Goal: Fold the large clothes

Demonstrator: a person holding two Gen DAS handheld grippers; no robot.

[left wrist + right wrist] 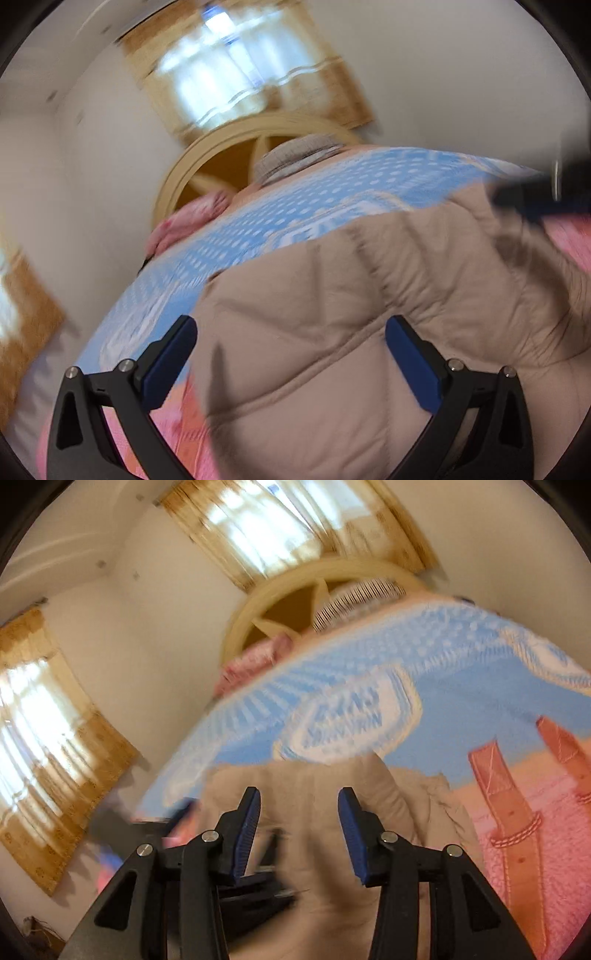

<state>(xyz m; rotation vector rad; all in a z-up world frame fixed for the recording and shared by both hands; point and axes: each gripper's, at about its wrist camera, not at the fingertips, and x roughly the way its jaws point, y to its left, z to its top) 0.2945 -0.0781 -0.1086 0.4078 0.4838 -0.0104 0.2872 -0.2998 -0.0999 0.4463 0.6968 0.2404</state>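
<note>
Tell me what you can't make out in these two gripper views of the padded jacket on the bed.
- Beige padded jacket: left wrist view, near end cut off by the frame edge.
- White lettering on the blue blanket: right wrist view, motion blur, unreadable.
- Left gripper: right wrist view, smeared by motion and partly behind the right gripper.

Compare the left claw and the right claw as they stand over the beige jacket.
The left claw stands wide open; the right claw is open too, but with a narrower gap. The left claw's blue pads frame a quilted panel of the beige jacket near its edge on the blue blanket; the right claw sits over a smoother stretch of jacket. Both hold nothing, point down at the jacket, and have black arms with blue pads.
</note>
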